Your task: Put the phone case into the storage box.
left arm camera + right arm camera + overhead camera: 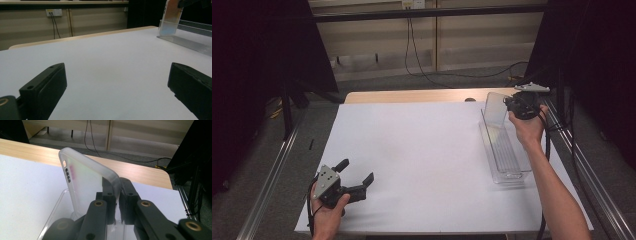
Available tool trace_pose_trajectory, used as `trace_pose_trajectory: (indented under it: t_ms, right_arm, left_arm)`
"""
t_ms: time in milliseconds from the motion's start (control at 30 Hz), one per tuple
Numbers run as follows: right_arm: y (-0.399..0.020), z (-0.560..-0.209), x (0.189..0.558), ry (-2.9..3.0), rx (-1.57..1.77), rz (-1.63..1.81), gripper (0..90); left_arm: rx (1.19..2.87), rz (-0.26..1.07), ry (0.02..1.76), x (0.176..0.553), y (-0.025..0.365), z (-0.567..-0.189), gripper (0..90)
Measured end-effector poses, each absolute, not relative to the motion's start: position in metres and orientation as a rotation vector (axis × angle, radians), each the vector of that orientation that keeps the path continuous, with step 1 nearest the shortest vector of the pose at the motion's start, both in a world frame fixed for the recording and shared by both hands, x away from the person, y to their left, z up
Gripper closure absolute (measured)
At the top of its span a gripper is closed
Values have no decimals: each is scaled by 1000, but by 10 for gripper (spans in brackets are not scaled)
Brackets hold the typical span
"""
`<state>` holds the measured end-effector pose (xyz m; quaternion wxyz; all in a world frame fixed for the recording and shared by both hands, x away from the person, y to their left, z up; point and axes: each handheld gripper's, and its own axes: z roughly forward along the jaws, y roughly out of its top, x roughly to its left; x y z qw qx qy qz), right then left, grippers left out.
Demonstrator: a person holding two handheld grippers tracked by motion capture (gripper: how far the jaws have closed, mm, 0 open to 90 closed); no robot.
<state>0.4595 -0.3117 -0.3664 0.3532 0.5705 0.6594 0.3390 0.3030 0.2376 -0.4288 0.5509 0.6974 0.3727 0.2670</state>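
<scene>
No readable text, label, brand, number or sign found in any view. Phone case [85,182]: row of small holes and pinkish tint seen, no print made out. Wall socket [54,12]: plain, no marking legible. Grey plate on left claw [346,181]: holes noted, nothing written. White surface [422,150]: unmarked.
</scene>
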Motion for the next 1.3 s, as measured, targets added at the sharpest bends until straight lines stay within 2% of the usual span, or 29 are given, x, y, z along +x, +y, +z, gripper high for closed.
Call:
trace_pose_trajectory:
  t_ms: [733,1300]
  right_arm:
    - [-316,-358,474,1861,1429,783,847]
    - [-330,-362,489,1857,1468,870,849]
  left_arm:
    - [1660,629,872,306,230,-429,23]
    - [1645,647,883,308,232,-427,23]
